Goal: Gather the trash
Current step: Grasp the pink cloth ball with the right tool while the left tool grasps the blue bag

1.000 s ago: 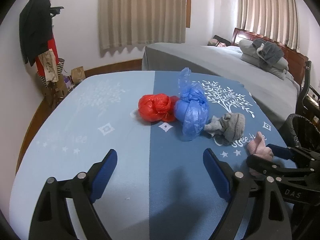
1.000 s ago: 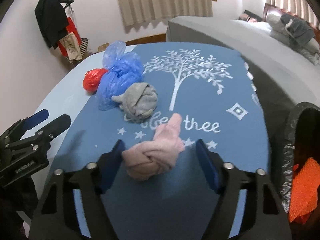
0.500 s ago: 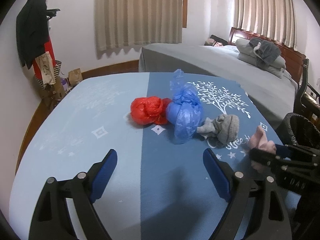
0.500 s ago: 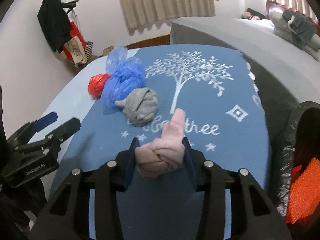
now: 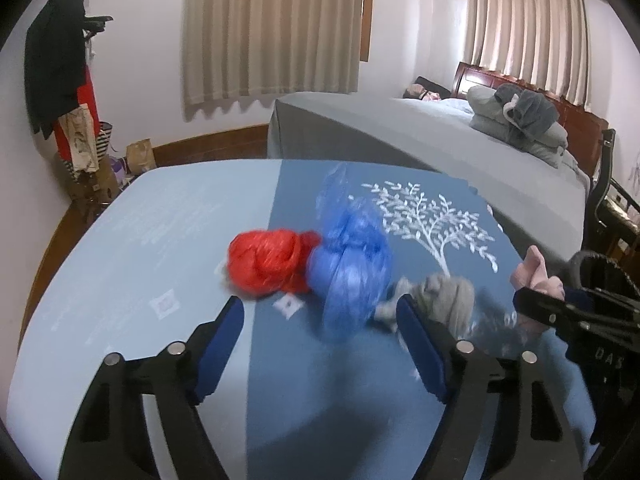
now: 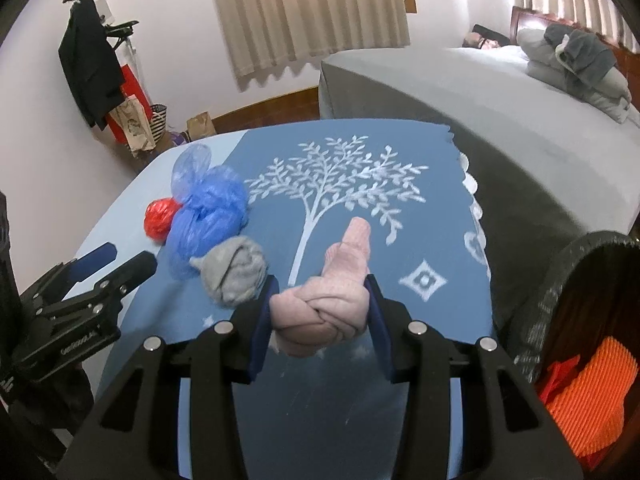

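The right claw point(image 6: 320, 316) is clenched on a knotted pink cloth point(image 6: 324, 308), gripped at both flanks by the blue pads, at lower centre of the right wrist view. The cloth appears lifted just clear of the blue tree-print cover point(image 6: 400, 248) on the counter. A dark bin point(image 6: 560, 292) stands at the right edge of that view, near the claw, with something orange point(image 6: 588, 396) already inside. Judgement: the step in hand is carrying the pink cloth to the bin; it is best done by holding the grip firm, swinging right until the knot is fully over the rim, and releasing only then, since the loose tail could catch on the rim. The left claw point(image 5: 320, 344) holds nothing, and its jaws are closing on no object; it sits at lower centre of the left wrist view, short of the red bag point(image 5: 268, 264), blue bag point(image 5: 352, 276) and grey cloth point(image 5: 448, 292), which lie touching in a row at mid-frame. Legible writing: "DAS" on the right claw body as seen from the left wrist view; lettering on the left claw body is too small to read with confidence.
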`<act>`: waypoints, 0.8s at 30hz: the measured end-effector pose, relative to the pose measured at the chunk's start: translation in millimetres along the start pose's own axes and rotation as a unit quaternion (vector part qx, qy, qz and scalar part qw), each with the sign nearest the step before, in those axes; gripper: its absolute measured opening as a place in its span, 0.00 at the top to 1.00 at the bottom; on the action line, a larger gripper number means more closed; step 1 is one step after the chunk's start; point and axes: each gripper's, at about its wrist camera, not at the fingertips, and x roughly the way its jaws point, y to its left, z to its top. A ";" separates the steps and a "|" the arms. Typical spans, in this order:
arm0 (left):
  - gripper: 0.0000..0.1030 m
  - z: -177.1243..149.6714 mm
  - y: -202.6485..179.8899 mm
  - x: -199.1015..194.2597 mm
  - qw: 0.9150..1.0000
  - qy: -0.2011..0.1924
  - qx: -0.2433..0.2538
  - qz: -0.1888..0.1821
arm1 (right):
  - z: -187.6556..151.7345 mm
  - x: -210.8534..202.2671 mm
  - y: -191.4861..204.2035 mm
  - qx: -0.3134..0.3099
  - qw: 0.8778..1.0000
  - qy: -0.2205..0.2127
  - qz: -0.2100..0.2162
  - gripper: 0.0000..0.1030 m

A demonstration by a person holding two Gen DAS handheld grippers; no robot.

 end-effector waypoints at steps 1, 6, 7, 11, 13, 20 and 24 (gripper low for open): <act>0.28 3.6 -1.1 4.8 1.000 0.001 -0.001 -0.002 | 1.6 1.1 -0.3 0.000 1.000 -0.001 -0.001 0.60; 0.36 14.1 -3.9 28.7 1.000 0.017 -0.006 -0.014 | 7.6 7.6 -2.3 -0.002 1.000 -0.003 -0.003 0.60; 0.37 15.2 -4.4 33.0 1.000 0.020 -0.007 -0.015 | 8.0 9.0 -1.9 -0.002 1.000 -0.003 -0.002 0.60; 0.37 17.4 -7.6 52.4 0.999 0.045 -0.014 -0.024 | 8.7 14.1 -4.1 0.001 1.000 -0.001 -0.001 0.59; 0.37 17.9 -10.3 61.0 0.998 0.060 -0.015 -0.026 | 9.0 16.1 -5.0 0.003 1.000 0.001 -0.001 0.59; 0.42 19.6 -15.6 74.3 0.996 0.082 -0.020 -0.031 | 10.0 20.1 -9.7 0.008 1.000 0.003 -0.002 0.59; 0.54 19.9 -16.7 69.8 0.997 0.073 -0.012 -0.038 | 10.5 16.3 -8.5 0.008 1.000 -0.001 -0.002 0.59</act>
